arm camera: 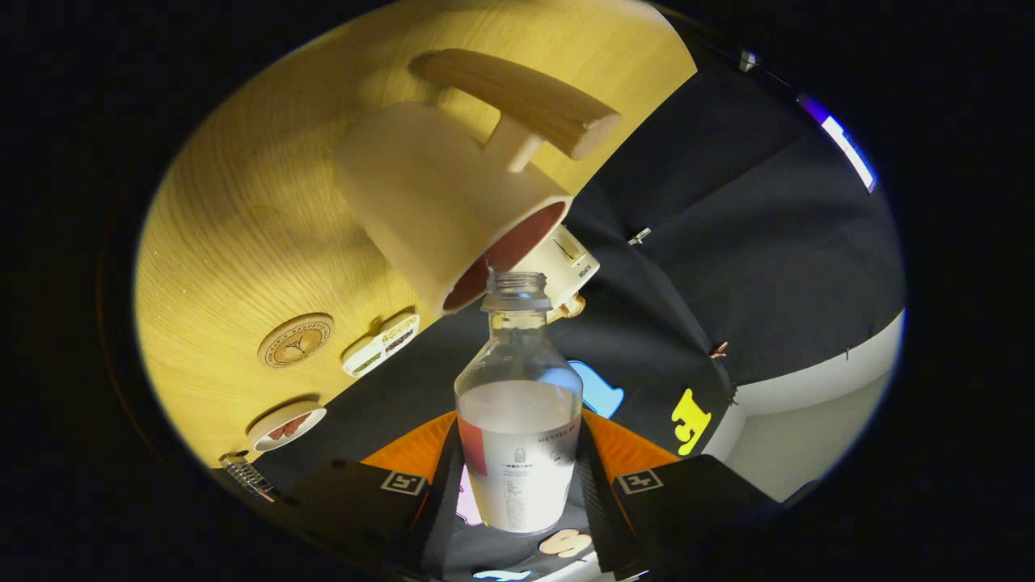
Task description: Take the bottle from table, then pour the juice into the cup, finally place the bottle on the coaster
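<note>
A clear uncapped bottle (518,404) with white juice in its lower half sits between my fingers, and my gripper (517,485) is shut on it. The whole view is rolled, so the wooden table (242,226) slants. The bottle's open mouth is right at the rim of a cream cup (441,198) with a wooden handle and a dark red inside. I cannot tell whether juice is flowing. A round wooden coaster (295,340) lies on the table beyond the cup's base.
A small white box (380,344) lies next to the coaster. A round lidded dish (286,425) sits near the table's edge. A white timer-like object (571,267) stands behind the cup. Black cloth wall lies beyond the table.
</note>
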Demonstrator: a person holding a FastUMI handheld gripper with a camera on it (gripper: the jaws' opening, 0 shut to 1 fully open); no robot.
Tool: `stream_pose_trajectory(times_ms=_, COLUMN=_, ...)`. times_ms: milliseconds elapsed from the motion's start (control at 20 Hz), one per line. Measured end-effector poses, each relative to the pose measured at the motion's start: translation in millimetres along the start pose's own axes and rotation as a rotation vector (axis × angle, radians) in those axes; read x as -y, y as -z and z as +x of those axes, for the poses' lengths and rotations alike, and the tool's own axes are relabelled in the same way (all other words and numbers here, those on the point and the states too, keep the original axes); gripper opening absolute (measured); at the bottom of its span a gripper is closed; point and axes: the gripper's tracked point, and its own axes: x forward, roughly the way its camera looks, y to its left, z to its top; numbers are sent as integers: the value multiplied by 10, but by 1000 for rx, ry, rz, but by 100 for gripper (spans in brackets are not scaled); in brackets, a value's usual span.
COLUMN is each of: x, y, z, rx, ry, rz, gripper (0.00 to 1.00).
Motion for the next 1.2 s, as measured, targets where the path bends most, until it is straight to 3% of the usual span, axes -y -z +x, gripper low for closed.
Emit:
stream_pose_trajectory(times_ms=600, x=-31, y=27, z=-50, rx=-13, ry=-33, rz=72, gripper=70)
stream_pose_trajectory(times_ms=850, x=-175, y=118, z=-137, rx=-92, ry=-101, rz=319, gripper=70)
stream_pose_trajectory(times_ms=1200, x=-270, y=-4, z=-279, rx=-156, ry=-200, rz=788, gripper=70)
